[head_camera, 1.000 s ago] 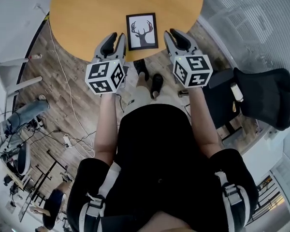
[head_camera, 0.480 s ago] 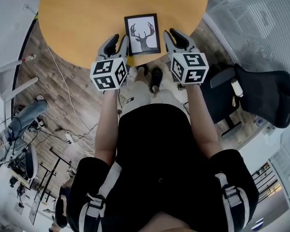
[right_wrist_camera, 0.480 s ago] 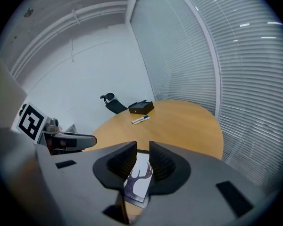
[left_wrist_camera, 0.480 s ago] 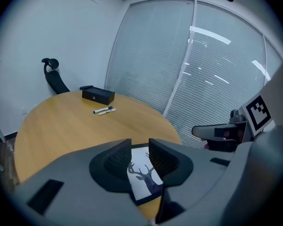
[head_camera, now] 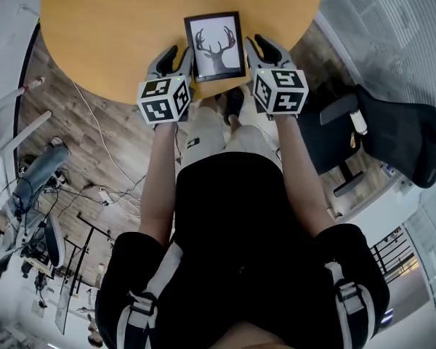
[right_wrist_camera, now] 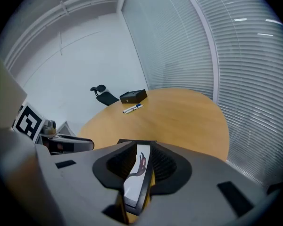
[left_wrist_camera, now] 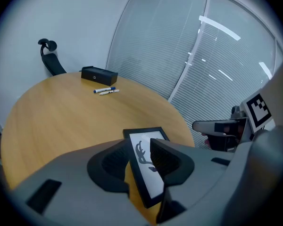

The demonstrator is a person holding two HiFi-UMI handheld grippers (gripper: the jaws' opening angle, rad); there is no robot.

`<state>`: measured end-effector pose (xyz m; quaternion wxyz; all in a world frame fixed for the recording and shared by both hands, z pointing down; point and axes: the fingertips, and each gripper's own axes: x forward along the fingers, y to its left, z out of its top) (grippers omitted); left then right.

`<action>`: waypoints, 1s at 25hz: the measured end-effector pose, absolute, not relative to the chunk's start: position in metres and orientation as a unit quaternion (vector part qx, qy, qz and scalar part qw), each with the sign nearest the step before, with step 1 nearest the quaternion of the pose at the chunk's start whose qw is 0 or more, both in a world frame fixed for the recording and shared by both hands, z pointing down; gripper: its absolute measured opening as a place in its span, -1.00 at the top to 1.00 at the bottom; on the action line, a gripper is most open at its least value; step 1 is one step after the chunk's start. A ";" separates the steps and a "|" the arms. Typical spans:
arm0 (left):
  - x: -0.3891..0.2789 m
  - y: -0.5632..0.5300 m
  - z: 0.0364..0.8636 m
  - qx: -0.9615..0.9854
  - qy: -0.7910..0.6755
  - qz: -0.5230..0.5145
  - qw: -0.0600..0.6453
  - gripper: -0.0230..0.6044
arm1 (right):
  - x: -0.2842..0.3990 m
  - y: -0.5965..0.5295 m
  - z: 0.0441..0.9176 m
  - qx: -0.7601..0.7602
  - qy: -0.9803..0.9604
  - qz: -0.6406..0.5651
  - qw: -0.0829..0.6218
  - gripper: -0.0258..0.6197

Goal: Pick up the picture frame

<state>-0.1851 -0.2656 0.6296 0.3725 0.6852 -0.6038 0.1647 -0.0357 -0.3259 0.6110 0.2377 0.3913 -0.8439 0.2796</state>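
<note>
A black picture frame with a deer-antler print lies flat near the front edge of the round wooden table. My left gripper sits at the frame's lower left corner, and my right gripper at its lower right side. Both sets of jaws are opening. In the left gripper view the frame shows through the gap between the jaws of the left gripper, with the pads apart from it. In the right gripper view the frame likewise shows between the right gripper's spread jaws, untouched.
A black box and two pens lie at the table's far side, with a chair back behind them. A black office chair stands to the right. Slatted blinds line the wall. Cables run over the wooden floor.
Both grippers have come down and forward from in front of the table edge to flank the frame's lower corners. Their jaws stand wider apart than before.
</note>
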 end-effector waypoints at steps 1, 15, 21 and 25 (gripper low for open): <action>-0.186 -0.266 0.637 0.684 -0.601 0.166 0.379 0.52 | -0.038 -0.327 0.617 0.390 -0.843 0.281 0.243 0.60; -0.186 -0.282 0.711 0.665 -0.575 0.161 0.448 0.46 | -0.054 -0.328 0.705 0.371 -0.817 0.312 0.314 0.51; -0.180 -0.287 0.724 0.656 -0.577 0.159 0.461 0.46 | -0.054 -0.331 0.722 0.367 -0.809 0.319 0.330 0.51; -0.181 -0.289 0.727 0.652 -0.576 0.161 0.465 0.46 | -0.053 -0.332 0.731 0.370 -0.803 0.327 0.335 0.51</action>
